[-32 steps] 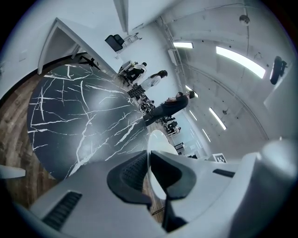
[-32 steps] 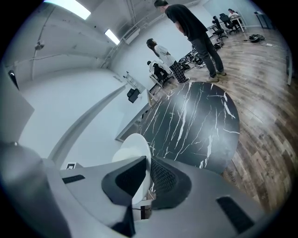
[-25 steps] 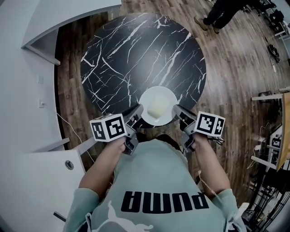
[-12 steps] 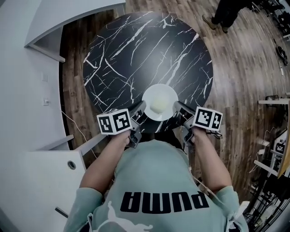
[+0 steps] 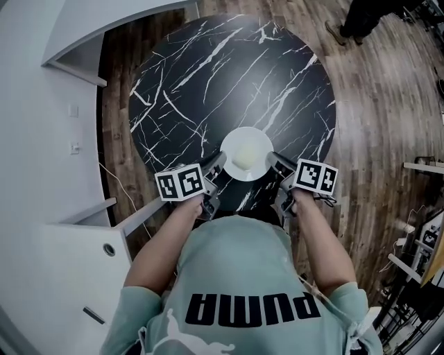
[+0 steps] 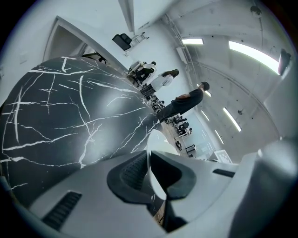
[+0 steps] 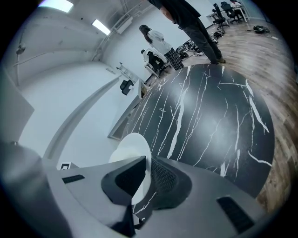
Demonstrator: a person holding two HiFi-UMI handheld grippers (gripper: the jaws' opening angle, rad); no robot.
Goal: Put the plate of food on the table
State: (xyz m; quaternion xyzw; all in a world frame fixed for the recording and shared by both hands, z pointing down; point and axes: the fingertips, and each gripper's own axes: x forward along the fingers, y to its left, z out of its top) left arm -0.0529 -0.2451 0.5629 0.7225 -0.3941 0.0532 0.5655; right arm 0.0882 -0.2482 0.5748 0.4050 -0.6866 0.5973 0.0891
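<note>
A white plate (image 5: 247, 154) with a pale lump of food (image 5: 243, 159) on it is held over the near edge of the round black marble table (image 5: 229, 76). My left gripper (image 5: 219, 163) is shut on the plate's left rim, and my right gripper (image 5: 273, 163) is shut on its right rim. In the left gripper view the plate (image 6: 158, 148) runs edge-on between the dark pads of that gripper (image 6: 151, 179). In the right gripper view the plate (image 7: 132, 151) is likewise pinched at its rim by that gripper (image 7: 148, 179). Whether the plate touches the tabletop I cannot tell.
A white curved counter (image 5: 41, 104) lies to the left, with a cabinet (image 5: 83, 256) near my left arm. Wooden floor (image 5: 381, 118) surrounds the table. A person's legs (image 5: 361, 21) stand at the far right beyond the table. More people (image 6: 181, 100) stand in the background.
Both grippers have carried the plate forward, farther in over the table's near edge. The grip on both rims is unchanged.
</note>
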